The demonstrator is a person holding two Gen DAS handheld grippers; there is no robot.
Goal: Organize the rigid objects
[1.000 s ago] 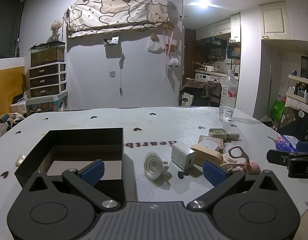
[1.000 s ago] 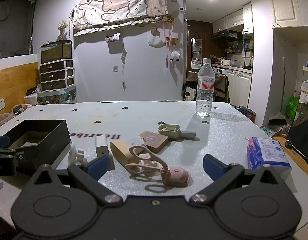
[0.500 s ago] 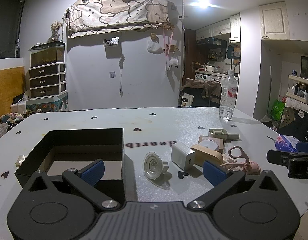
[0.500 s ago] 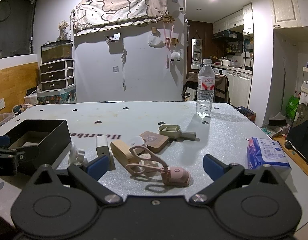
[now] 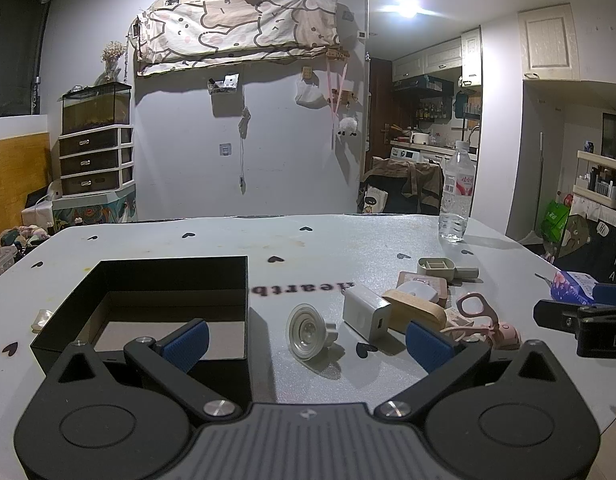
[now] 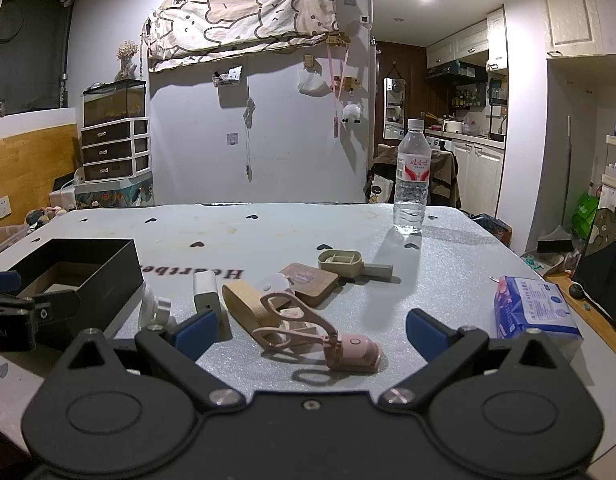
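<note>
A: Start at the left. What sits by the left gripper [image 5: 307, 344]?

B: Its jaws stand wide and hold nothing. The left blue pad [image 5: 187, 343] hangs over the near right corner of the black box [image 5: 148, 280], which is open on top with only its brown floor showing. Between the jaws, on the worktop [image 5: 308, 240], lies the round lamp [image 5: 307, 332], tipped on its side with its face toward the camera.

A: And further right?

B: Just beside the lamp is the white charger [image 5: 365, 312], then a wooden case [image 5: 414, 309] touching it. Both lie ahead of the right pad [image 5: 428, 345], not between the pads. Behind them are a brown coaster [image 5: 422, 283] and a grey scoop [image 5: 444, 267].

A: Now the right gripper [image 6: 307, 334].

B: Also spread wide, gripping nothing. The pink curler [image 6: 328, 340] lies on the worktop in the gap, nearer the left pad [image 6: 196, 334] than the right. The wooden case lies just behind it, and the charger stands upright just behind the left pad.

A: Anything to the far right?

B: A blue tissue pack [image 6: 532, 308] lies outside the right pad, near the worktop's edge. A water bottle [image 6: 412, 178] stands well apart at the far side.
</note>
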